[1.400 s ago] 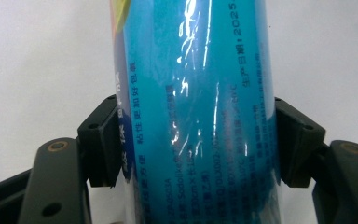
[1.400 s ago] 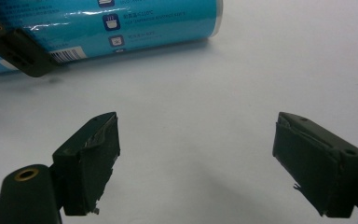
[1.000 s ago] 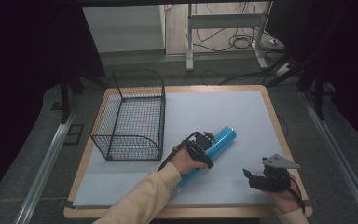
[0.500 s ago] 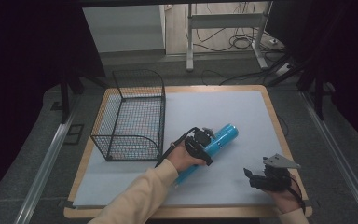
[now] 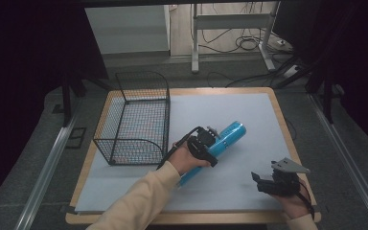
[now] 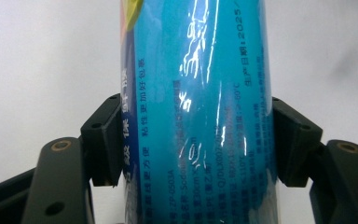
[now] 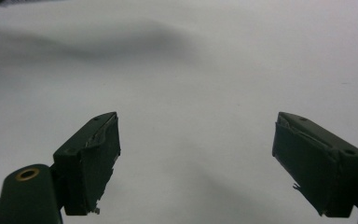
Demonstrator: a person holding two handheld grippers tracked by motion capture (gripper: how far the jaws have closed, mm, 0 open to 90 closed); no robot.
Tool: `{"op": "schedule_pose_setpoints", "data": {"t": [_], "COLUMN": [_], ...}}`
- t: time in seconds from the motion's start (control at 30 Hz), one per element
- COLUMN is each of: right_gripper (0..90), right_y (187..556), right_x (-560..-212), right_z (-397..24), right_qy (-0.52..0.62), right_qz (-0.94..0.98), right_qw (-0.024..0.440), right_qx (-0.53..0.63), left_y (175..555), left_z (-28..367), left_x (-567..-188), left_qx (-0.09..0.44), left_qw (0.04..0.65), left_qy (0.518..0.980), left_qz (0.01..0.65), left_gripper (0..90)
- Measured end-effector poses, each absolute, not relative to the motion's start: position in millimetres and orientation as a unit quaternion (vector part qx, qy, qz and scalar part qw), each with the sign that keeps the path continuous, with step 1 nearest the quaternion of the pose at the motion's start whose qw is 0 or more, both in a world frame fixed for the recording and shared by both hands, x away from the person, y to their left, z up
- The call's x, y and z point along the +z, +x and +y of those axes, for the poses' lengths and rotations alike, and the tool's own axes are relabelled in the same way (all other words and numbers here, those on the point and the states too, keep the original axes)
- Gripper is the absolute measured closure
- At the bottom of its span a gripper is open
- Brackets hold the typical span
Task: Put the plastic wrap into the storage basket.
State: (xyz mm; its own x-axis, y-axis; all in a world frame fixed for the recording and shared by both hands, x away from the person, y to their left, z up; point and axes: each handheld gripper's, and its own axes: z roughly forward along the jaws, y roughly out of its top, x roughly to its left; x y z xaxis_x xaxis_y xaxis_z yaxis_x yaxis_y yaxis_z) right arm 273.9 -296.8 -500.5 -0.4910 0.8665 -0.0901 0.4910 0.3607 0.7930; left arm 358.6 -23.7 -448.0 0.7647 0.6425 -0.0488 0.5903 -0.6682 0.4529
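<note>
Left gripper (image 5: pixel 210 140) pinched tight on a glossy blue plastic-wrapped cylinder with printed text (image 6: pixel 198 116), one black pad (image 6: pixel 103 140) pressed flat against each side of it. Seen in the high view as a long blue tube (image 5: pixel 220 143) lying slantwise over the pale grey mat (image 5: pixel 249 115), near the middle of the table, upper end pointing away and to the right, lower end hidden under the left hand (image 5: pixel 187 160) in its cream sleeve. Whether resting on the mat or raised just off it, cannot tell.

Just to the left of that grip, a black wire mesh basket (image 5: pixel 134 120) standing upright on the mat, rounded at its near and far ends, close to the left hand but not touching the tube.

Right gripper (image 5: pixel 268 181) well apart, near the front right corner of the mat, held low in the right hand (image 5: pixel 294 203), grey three-cornered plate on top. Jaws spread wide in the right gripper view (image 7: pixel 196 163), bare mat between them.

Beyond the mat, the light wooden table edge (image 5: pixel 287 143).
</note>
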Motion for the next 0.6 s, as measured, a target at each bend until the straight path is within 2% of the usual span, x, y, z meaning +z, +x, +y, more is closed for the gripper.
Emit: {"op": "schedule_pose_setpoints", "data": {"t": [0.6], "right_gripper": [15.6], "right_y": [274], "right_x": [-500], "right_z": [-297], "right_qy": [0.434], "right_qz": [0.782], "right_qw": [0.259], "right_qx": [0.364], "left_y": [363], "left_z": [-13], "left_x": [-408], "left_qx": [0.083], "left_qw": [0.253], "left_qy": [0.905], "left_qz": [0.332], "left_gripper": [31.6]}}
